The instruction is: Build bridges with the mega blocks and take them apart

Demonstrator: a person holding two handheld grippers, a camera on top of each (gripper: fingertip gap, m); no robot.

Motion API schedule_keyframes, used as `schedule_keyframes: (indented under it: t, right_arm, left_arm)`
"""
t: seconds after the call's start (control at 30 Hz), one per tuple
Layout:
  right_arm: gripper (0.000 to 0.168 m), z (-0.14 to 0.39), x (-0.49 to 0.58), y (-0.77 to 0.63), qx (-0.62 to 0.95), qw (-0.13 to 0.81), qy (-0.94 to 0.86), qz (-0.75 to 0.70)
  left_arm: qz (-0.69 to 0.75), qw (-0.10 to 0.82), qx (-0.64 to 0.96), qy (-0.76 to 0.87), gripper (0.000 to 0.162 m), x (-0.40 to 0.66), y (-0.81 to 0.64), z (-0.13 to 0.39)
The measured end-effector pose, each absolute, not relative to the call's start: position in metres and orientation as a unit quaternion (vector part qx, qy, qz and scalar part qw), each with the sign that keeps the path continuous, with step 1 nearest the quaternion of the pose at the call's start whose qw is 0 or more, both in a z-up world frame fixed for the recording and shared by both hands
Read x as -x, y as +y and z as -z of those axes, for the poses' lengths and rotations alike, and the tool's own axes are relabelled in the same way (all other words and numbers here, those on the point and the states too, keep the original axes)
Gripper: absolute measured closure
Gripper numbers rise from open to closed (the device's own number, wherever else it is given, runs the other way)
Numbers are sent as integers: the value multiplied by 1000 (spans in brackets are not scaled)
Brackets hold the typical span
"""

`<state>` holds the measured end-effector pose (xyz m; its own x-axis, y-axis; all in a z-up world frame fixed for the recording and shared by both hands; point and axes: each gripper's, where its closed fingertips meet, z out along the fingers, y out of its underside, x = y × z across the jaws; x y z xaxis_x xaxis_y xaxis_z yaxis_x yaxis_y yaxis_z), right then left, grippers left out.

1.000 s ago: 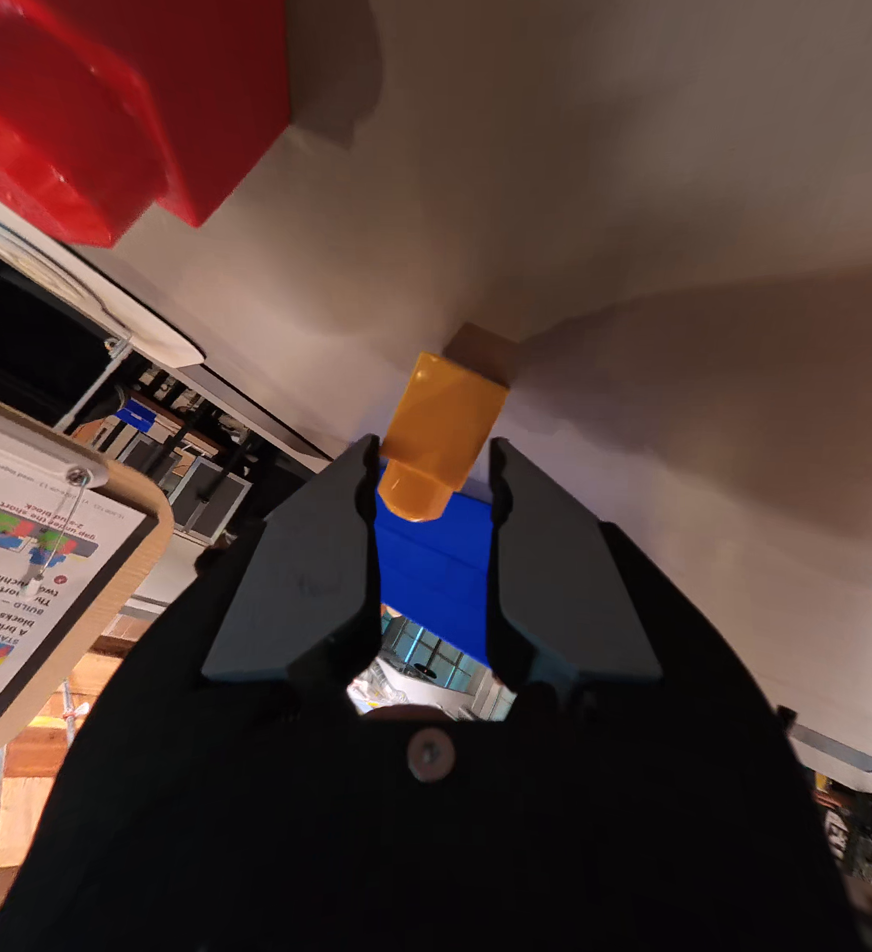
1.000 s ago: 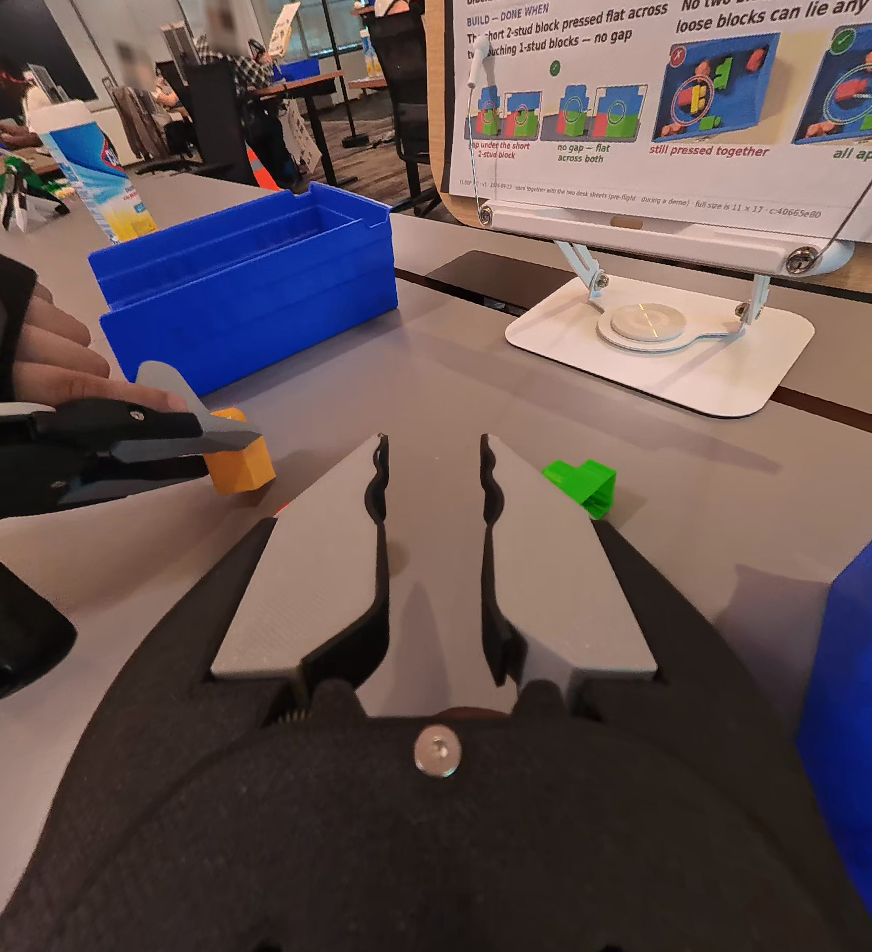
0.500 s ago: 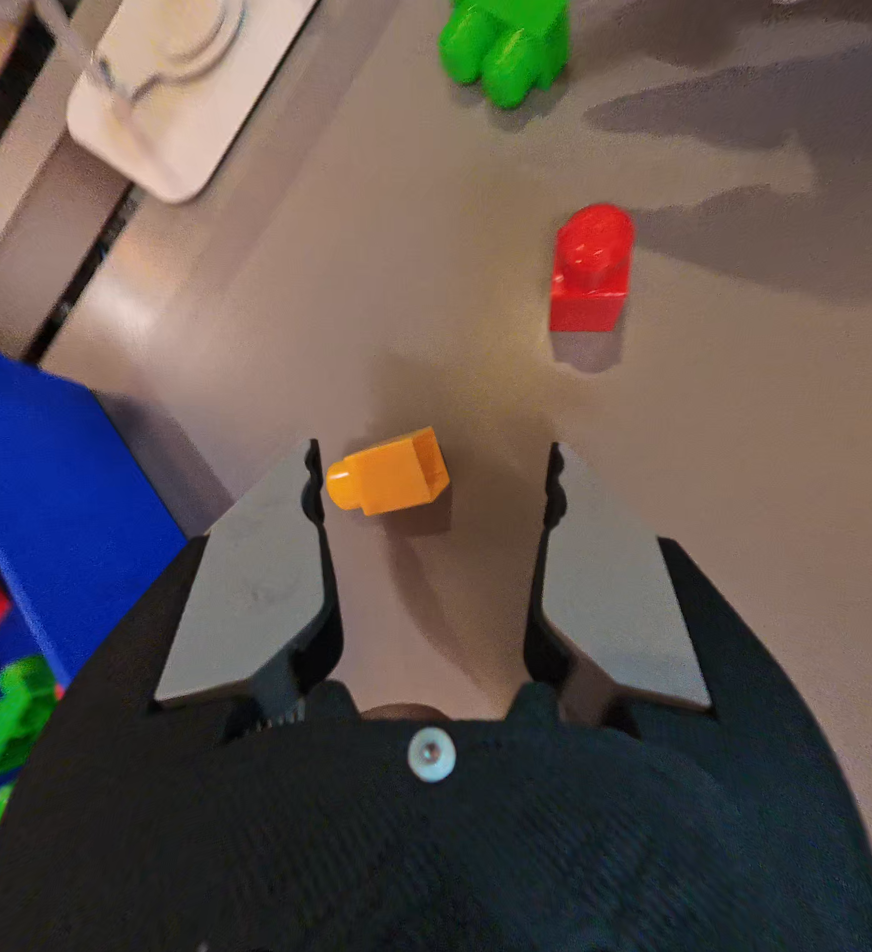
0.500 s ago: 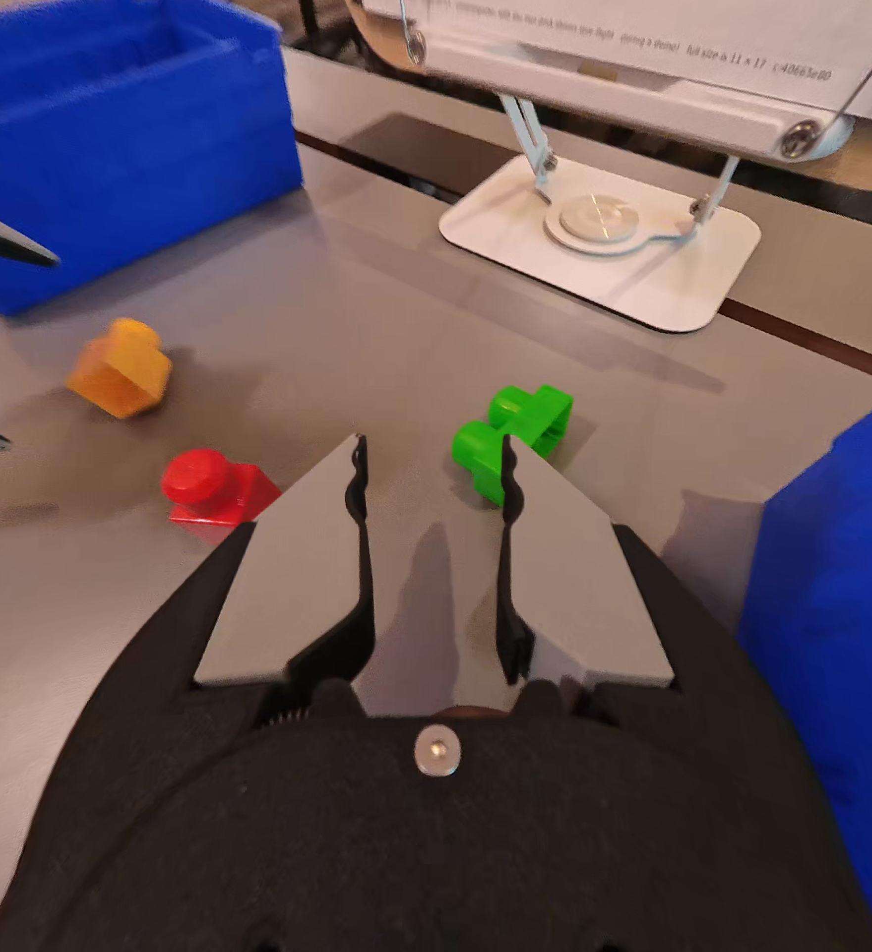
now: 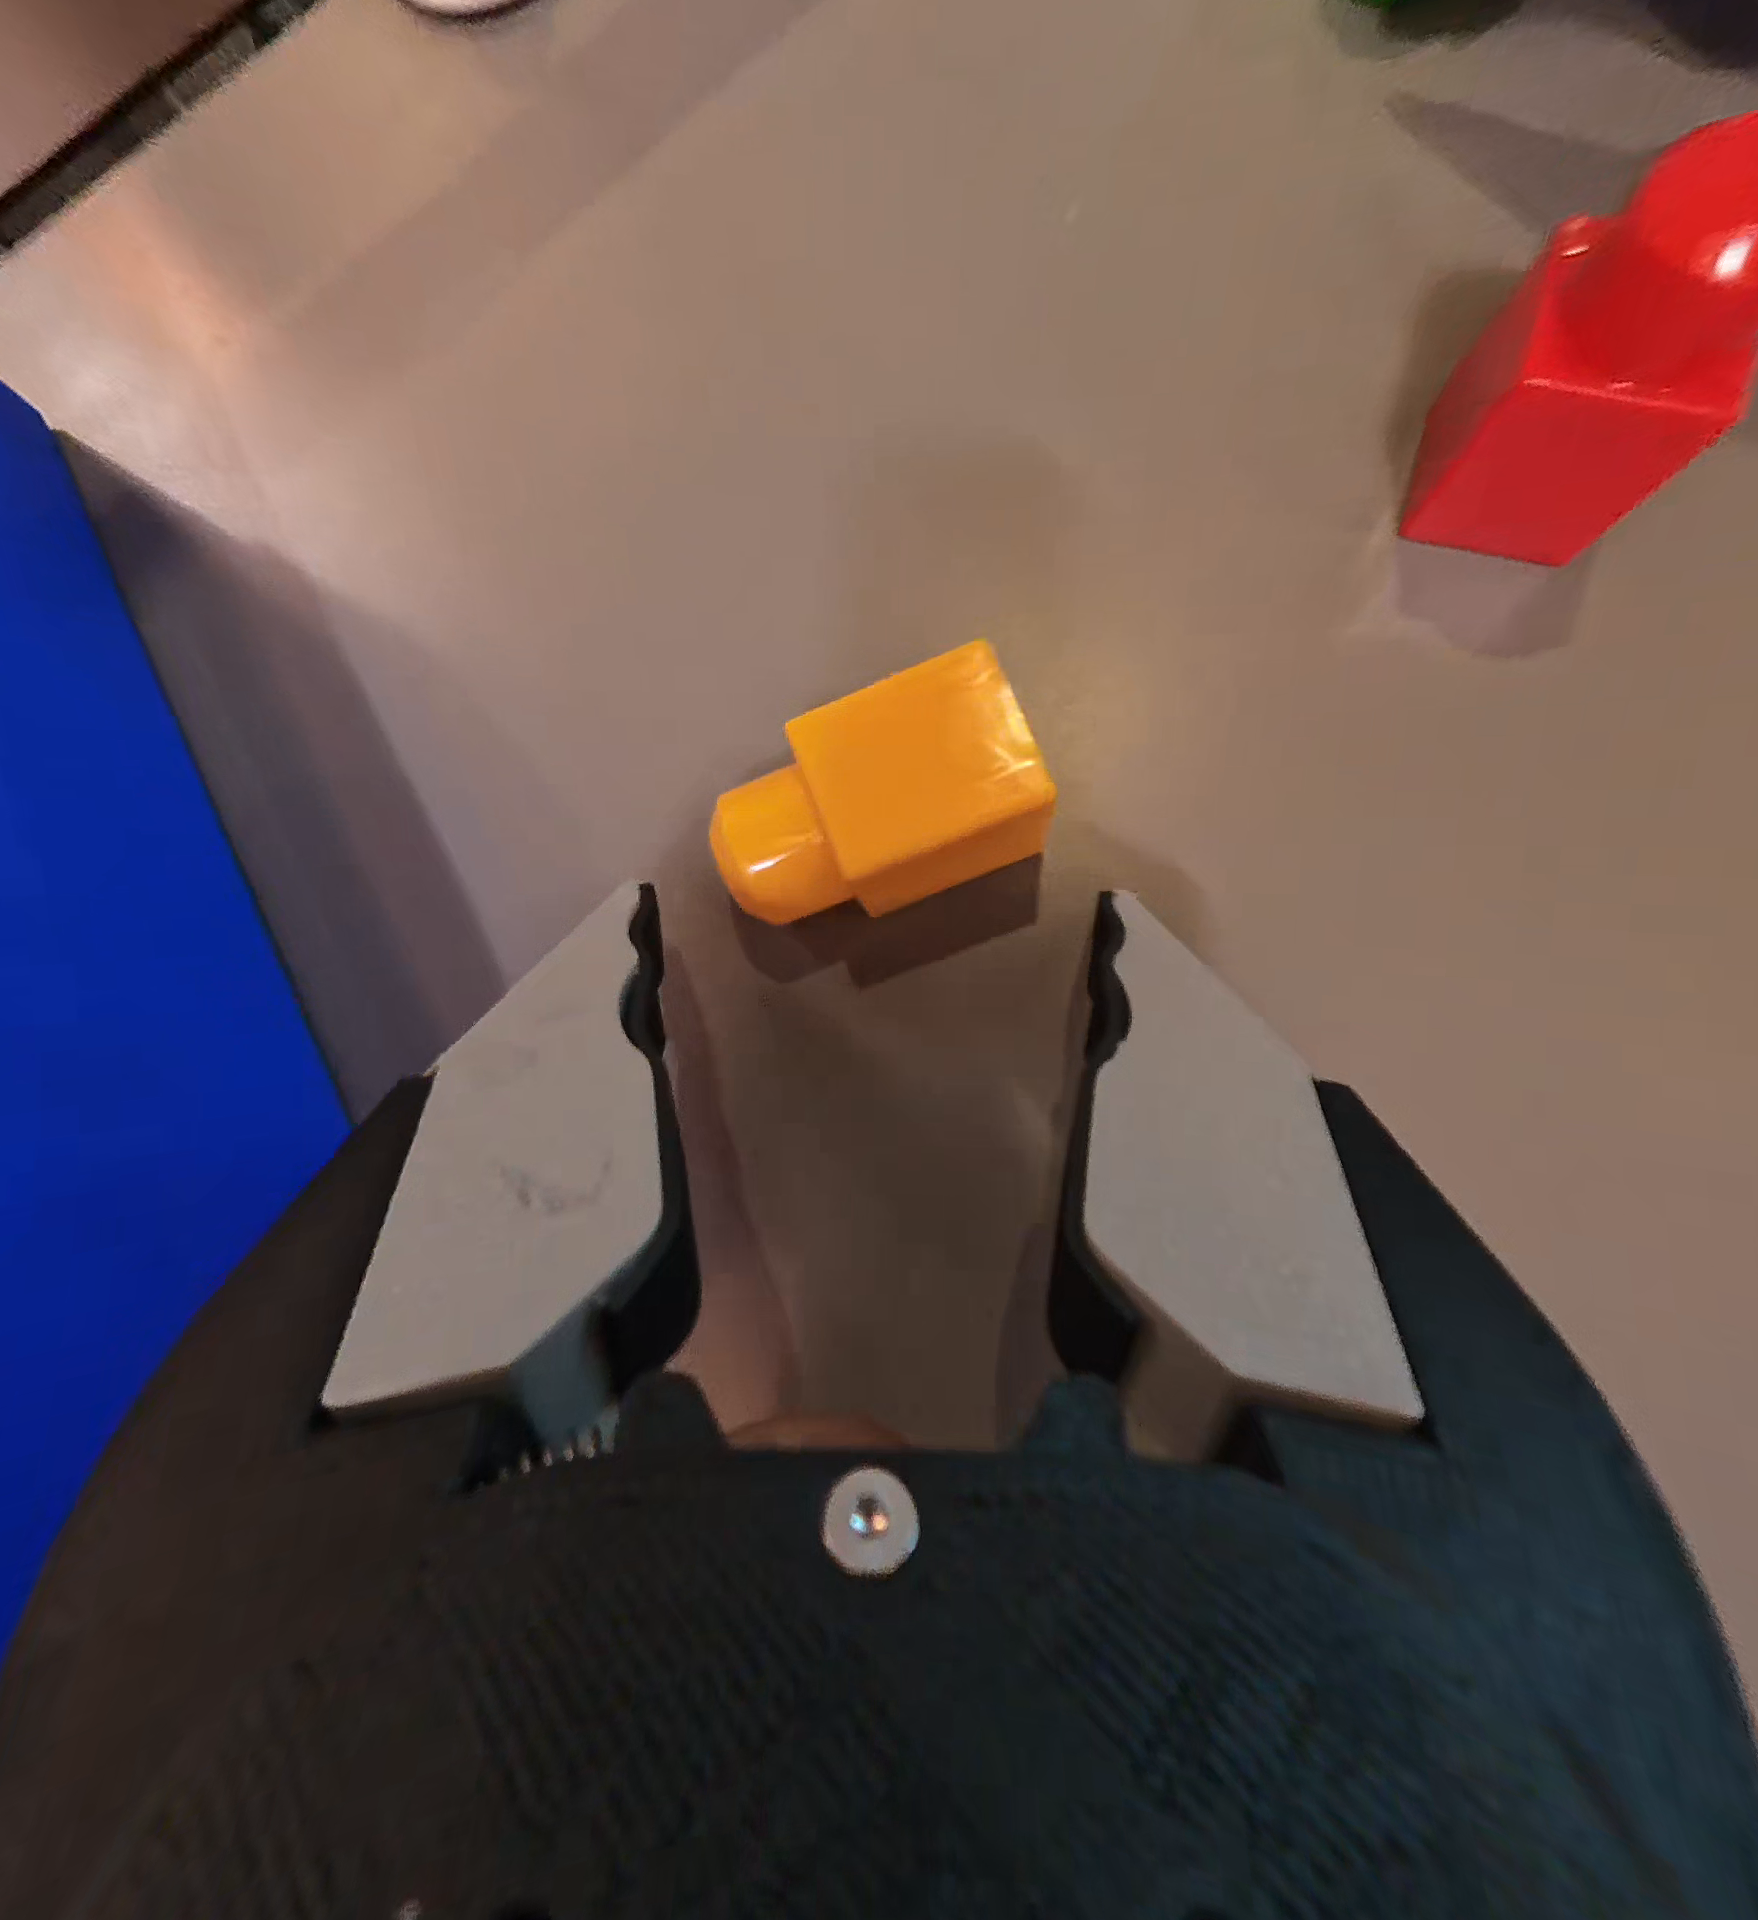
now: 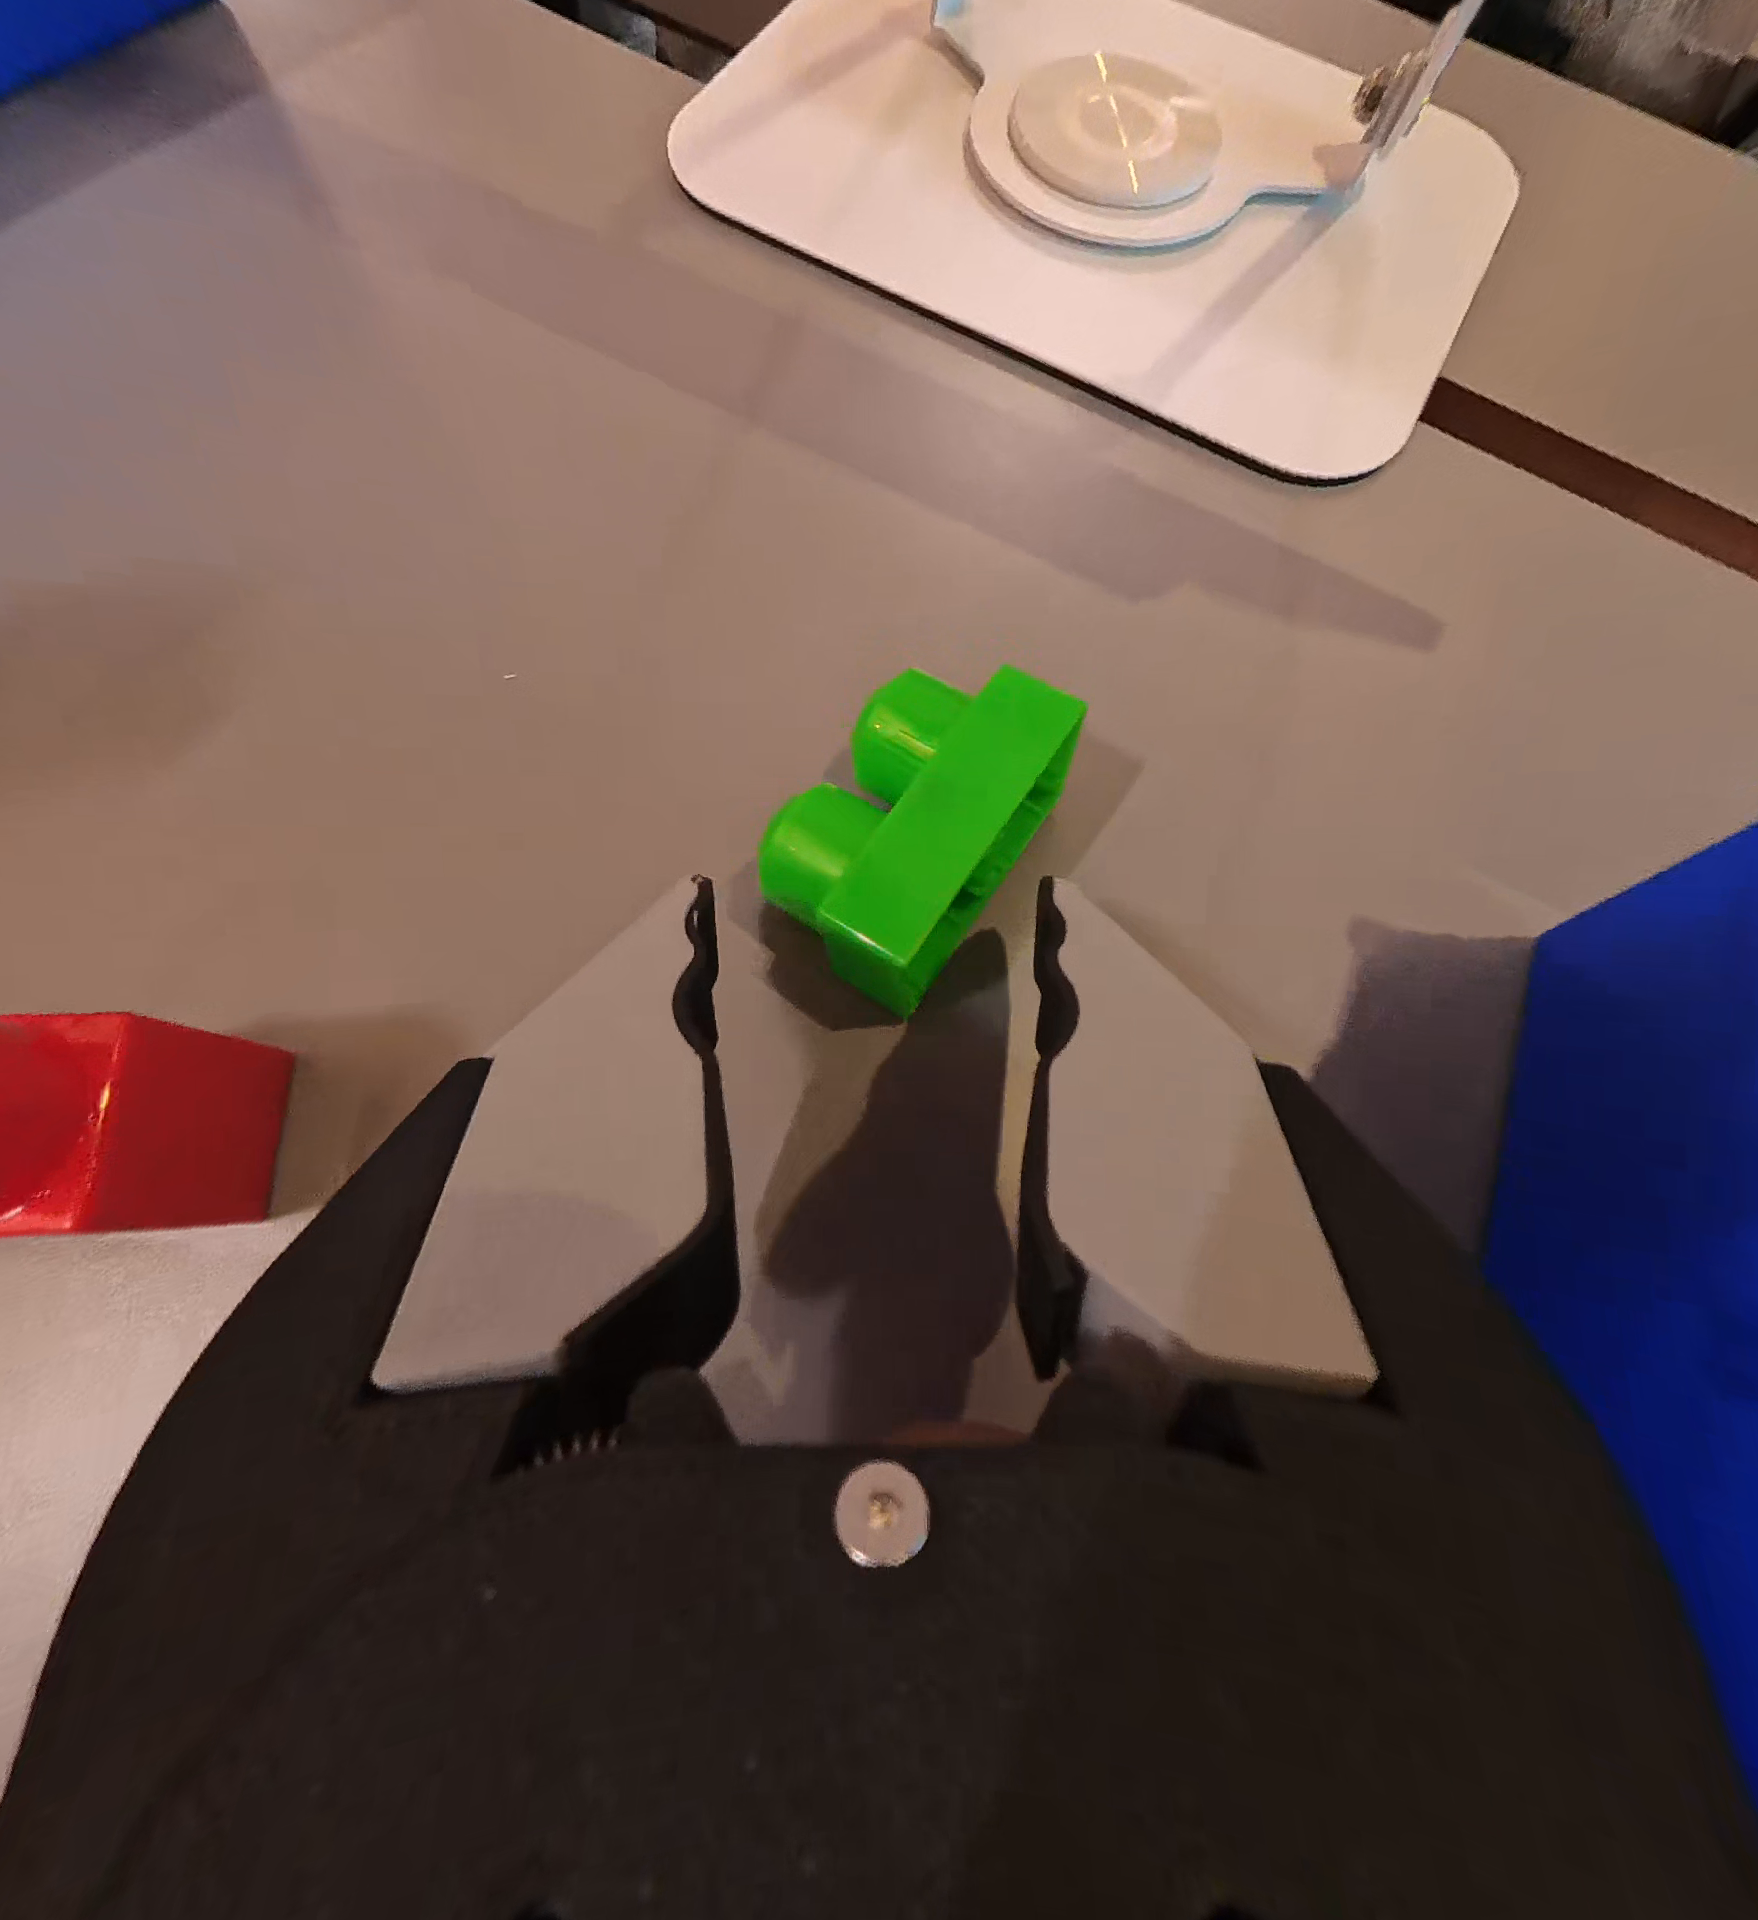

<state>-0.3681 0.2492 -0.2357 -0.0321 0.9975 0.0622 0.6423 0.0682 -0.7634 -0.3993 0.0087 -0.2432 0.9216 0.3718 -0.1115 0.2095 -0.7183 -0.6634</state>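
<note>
Orange block (image 5: 896, 784) now just past tips of open, empty left hand-held gripper (image 5: 875, 899); right hand-held gripper (image 6: 873, 894) open by green block (image 6: 932, 831).

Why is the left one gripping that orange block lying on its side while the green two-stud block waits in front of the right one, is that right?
Not quite. The left gripper grips nothing: in the left wrist view its fingers stand open, and the orange block lies on its side on the table just beyond them. The rest holds: the green two-stud block lies before the open right gripper.
</note>
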Motion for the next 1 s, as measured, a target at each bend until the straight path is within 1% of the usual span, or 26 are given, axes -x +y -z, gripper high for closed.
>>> schedule_keyframes:
  t: [0.03, 0.1, 0.2, 0.23, 0.4, 0.5, 0.6, 0.67, 0.7, 0.77, 0.93, 1.0]
  right_arm:
    - [109, 239, 369, 249, 623, 310, -663, -278]
    - [111, 246, 371, 248, 625, 301, -669, -268]
    - [124, 249, 373, 248, 626, 292, -668, -278]
    - [124, 249, 373, 249, 627, 288, -666, -282]
    - [124, 242, 371, 238, 619, 252, -660, -343]
    - [124, 239, 368, 232, 613, 231, -662, -365]
    - [124, 239, 365, 230, 613, 220, -659, -376]
    - [124, 235, 364, 227, 613, 206, -653, -394]
    - [124, 231, 364, 225, 612, 199, -649, -406]
    - [125, 224, 363, 219, 606, 181, -643, -431]
    - [125, 207, 359, 202, 590, 132, -622, -497]
    - [125, 201, 357, 198, 587, 113, -611, -519]
  left_arm:
    - [-110, 333, 922, -165, 80, 401, 9, 248]
    - [-78, 354, 916, -171, 83, 399, 19, 247]
    - [-80, 371, 908, -176, 92, 406, 24, 242]
    - [-78, 373, 908, -175, 96, 407, 25, 242]
    - [-81, 372, 912, -155, 97, 408, 29, 240]
    - [-139, 361, 918, -84, 97, 407, 32, 234]
    - [-281, 290, 913, 53, 96, 412, 31, 229]
    - [-341, 257, 890, 160, 96, 403, 39, 226]
    - [-351, 247, 881, 198, 96, 396, 43, 227]
    - [-335, 259, 870, 254, 96, 377, 54, 226]
    - [-301, 294, 863, 279, 96, 357, 63, 224]
    - [-300, 291, 859, 296, 96, 349, 61, 227]
